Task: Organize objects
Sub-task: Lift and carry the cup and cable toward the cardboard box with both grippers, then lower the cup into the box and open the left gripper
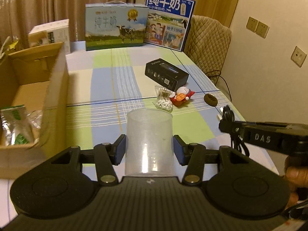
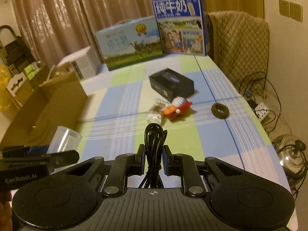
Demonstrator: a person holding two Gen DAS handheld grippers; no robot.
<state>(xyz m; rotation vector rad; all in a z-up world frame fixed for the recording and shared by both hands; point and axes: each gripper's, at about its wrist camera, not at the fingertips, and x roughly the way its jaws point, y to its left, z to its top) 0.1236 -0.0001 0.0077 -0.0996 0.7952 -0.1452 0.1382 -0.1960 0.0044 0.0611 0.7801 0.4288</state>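
Note:
My left gripper (image 1: 149, 150) is shut on a clear plastic cup (image 1: 149, 140), held above the checked tablecloth beside an open cardboard box (image 1: 28, 88). My right gripper (image 2: 153, 158) is shut on a coiled black cable (image 2: 155, 144); that gripper and its cable (image 1: 230, 121) show at the right of the left wrist view. The cup (image 2: 64, 139) shows at the lower left of the right wrist view. On the table ahead lie a black box (image 1: 166, 75), a bag of white beads (image 1: 163, 100), a red and white toy figure (image 1: 182, 96) and a brown hair ring (image 1: 210, 100).
Two milk cartons (image 1: 115, 27) (image 1: 167, 19) stand at the table's far edge, with a white box (image 1: 52, 32) at the far left. The cardboard box holds a green and silver packet (image 1: 15, 123). A quilted chair (image 1: 207, 44) stands at the right; cables and a power strip (image 2: 262, 109) lie on the floor.

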